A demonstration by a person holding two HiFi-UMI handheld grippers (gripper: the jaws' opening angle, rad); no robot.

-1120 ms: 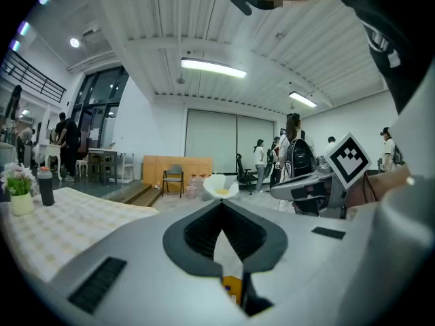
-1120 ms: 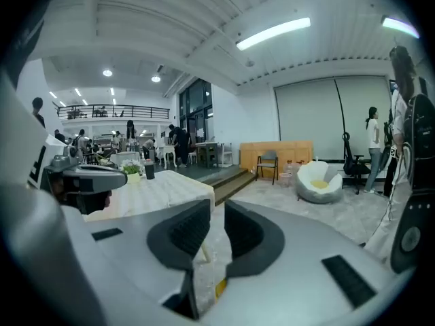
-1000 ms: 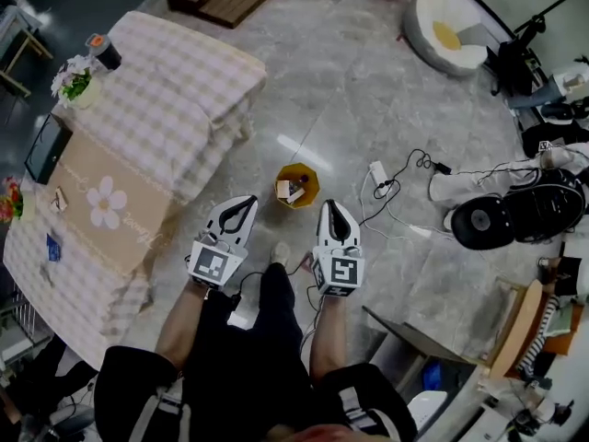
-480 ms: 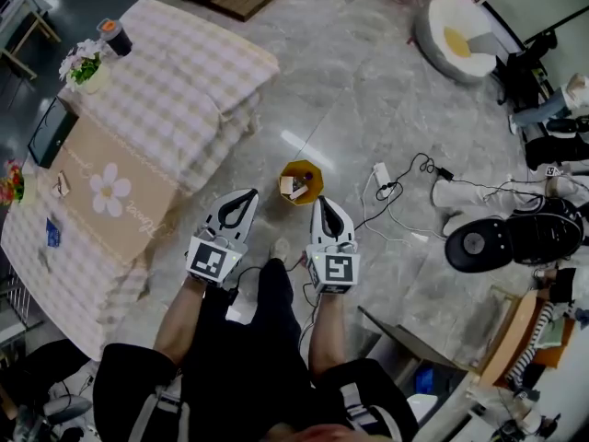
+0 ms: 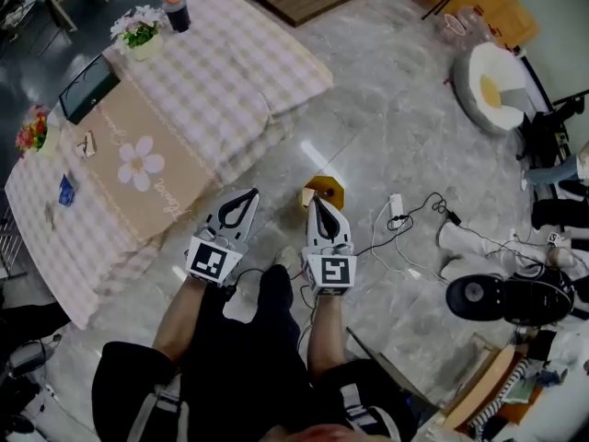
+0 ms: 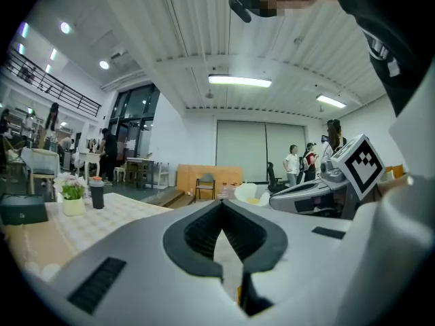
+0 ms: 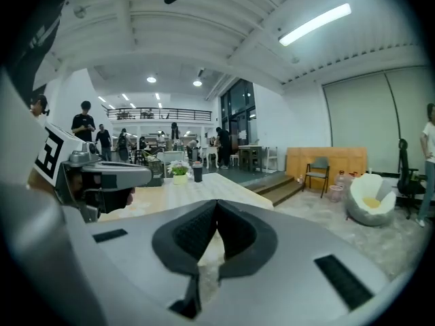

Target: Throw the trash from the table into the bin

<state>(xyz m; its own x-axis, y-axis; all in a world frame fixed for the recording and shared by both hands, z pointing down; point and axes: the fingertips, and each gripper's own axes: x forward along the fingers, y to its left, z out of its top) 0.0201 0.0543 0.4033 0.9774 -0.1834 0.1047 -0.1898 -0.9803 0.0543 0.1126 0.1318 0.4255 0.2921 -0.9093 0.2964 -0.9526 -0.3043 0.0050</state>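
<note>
Both hand-held tools, their cubes bearing square black-and-white markers, are clenched and empty. The left gripper (image 5: 247, 194) and right gripper (image 5: 311, 201) point toward the yellow bin (image 5: 330, 190) on open marble floor (image 5: 386, 109), near the checked table (image 5: 239, 72) edge. A blue packet (image 5: 66, 189) and small wrapper (image 5: 86, 144) lie on the table's left end, well apart from both.

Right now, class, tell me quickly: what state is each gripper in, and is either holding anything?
Left gripper: closed, jaws together, holding nothing.
Right gripper: closed, jaws together, holding nothing.
</note>
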